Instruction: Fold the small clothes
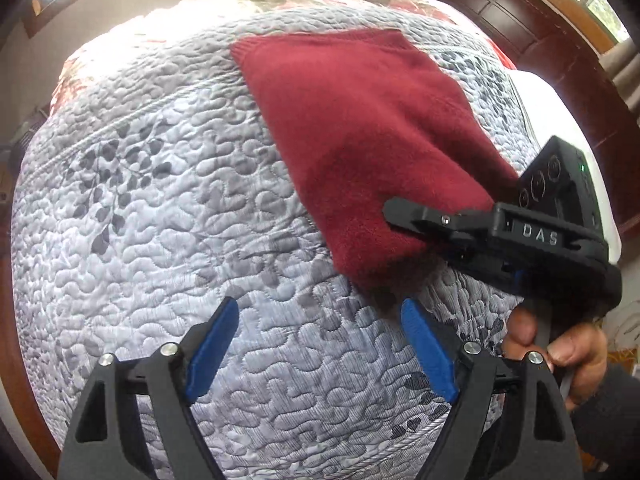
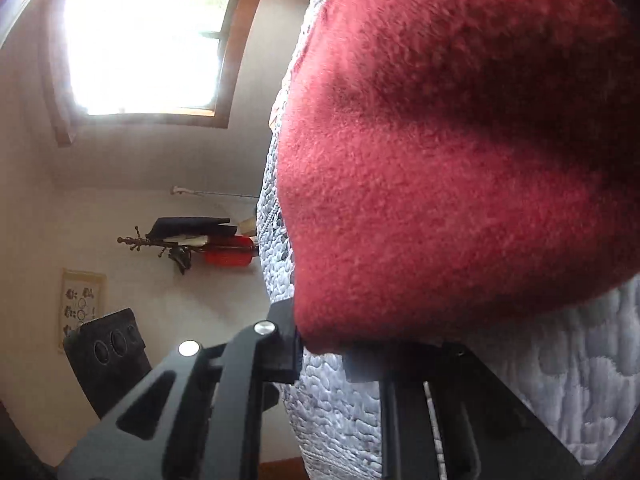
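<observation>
Two grippers were at work over the quilted bedspread (image 1: 168,216). On the left, the left gripper (image 1: 320,344) hovered with its jaws apart, holding nothing. Further right, the red knit garment (image 1: 360,128) lay partly folded on the quilt, its near corner clamped in the right gripper (image 1: 404,216). Judging by that, a fold was underway; the next move likely called for carrying that corner across.

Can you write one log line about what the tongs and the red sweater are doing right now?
step: folding | right tongs: shut on red sweater near edge | left tongs: open, empty, above quilt
</observation>
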`<state>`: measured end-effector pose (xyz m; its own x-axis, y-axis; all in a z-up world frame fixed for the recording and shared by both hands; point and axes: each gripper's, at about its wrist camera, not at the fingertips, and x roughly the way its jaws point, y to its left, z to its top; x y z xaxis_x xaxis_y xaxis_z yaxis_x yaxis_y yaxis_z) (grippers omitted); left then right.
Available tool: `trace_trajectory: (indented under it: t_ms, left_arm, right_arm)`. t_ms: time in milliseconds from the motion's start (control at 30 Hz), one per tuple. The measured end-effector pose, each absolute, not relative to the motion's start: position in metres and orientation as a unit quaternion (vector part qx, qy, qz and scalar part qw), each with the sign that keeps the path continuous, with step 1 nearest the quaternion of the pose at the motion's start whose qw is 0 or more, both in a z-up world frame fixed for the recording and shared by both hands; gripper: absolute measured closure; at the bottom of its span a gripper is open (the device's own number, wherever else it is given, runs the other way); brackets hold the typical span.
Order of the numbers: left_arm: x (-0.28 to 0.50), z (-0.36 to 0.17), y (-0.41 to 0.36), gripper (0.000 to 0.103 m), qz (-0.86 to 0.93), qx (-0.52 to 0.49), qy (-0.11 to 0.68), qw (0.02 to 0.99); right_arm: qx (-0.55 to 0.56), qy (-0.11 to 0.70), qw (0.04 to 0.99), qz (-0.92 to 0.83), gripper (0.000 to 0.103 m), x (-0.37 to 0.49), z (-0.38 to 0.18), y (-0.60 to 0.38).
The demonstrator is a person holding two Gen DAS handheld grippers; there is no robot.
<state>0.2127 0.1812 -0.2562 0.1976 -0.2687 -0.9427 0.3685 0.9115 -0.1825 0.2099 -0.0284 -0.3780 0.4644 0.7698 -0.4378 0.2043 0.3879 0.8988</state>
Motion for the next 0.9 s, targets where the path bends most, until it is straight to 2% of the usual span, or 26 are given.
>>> trace_trajectory:
  t_ms: [67, 133, 167, 333, 367, 400, 433, 467, 633, 733, 767, 800, 833, 900]
  left_arm:
    - [0.215, -0.258, 0.186, 0.019, -0.198, 0.043, 0.603, 0.771]
    - [0.217, -0.261, 0.184, 0.019, -0.202, 0.047, 0.608, 0.766]
    - [0.217, -0.261, 0.181, 0.019, -0.208, 0.05, 0.606, 0.766]
    - [0.215, -0.265, 0.167, 0.019, -0.228, 0.047, 0.604, 0.763]
    - [0.214, -0.268, 0.165, 0.019, -0.23, 0.043, 0.606, 0.761]
    - [0.212, -0.269, 0.161, 0.019, -0.231, 0.042, 0.607, 0.759]
    - [0.209, -0.27, 0.158, 0.019, -0.233, 0.042, 0.606, 0.759]
    - [0.207, -0.269, 0.153, 0.019, -0.238, 0.044, 0.604, 0.759]
    - [0.202, -0.262, 0.132, 0.019, -0.259, 0.051, 0.588, 0.764]
    - [0.206, -0.265, 0.124, 0.019, -0.264, 0.051, 0.588, 0.763]
    - [0.208, -0.265, 0.121, 0.019, -0.265, 0.053, 0.588, 0.763]
    - [0.21, -0.264, 0.119, 0.019, -0.268, 0.052, 0.585, 0.764]
    - [0.213, -0.262, 0.117, 0.019, -0.272, 0.051, 0.582, 0.765]
    - [0.219, -0.256, 0.11, 0.019, -0.281, 0.05, 0.571, 0.77]
  right_arm:
    - [0.506, 0.488, 0.69, 0.171, 0.073, 0.208, -0.387, -0.026]
    - [0.506, 0.497, 0.686, 0.165, 0.052, 0.202, -0.383, -0.037]
    - [0.495, 0.497, 0.693, 0.167, 0.047, 0.197, -0.371, -0.045]
    - [0.358, 0.472, 0.793, 0.142, 0.047, 0.176, -0.292, -0.111]
    - [0.326, 0.473, 0.807, 0.135, 0.044, 0.181, -0.283, -0.118]
    - [0.307, 0.482, 0.809, 0.136, 0.033, 0.188, -0.282, -0.123]
    - [0.285, 0.493, 0.81, 0.142, 0.028, 0.195, -0.285, -0.13]
    - [0.254, 0.508, 0.809, 0.15, 0.028, 0.205, -0.289, -0.131]
    - [0.164, 0.564, 0.782, 0.209, 0.028, 0.244, -0.315, -0.113]
    - [0.163, 0.599, 0.752, 0.222, 0.03, 0.262, -0.333, -0.11]
    - [0.175, 0.601, 0.747, 0.225, 0.034, 0.266, -0.336, -0.112]
    - [0.197, 0.606, 0.736, 0.228, 0.052, 0.269, -0.34, -0.117]
    - [0.221, 0.613, 0.722, 0.233, 0.077, 0.272, -0.344, -0.123]
    - [0.221, 0.609, 0.723, 0.241, 0.081, 0.274, -0.337, -0.133]
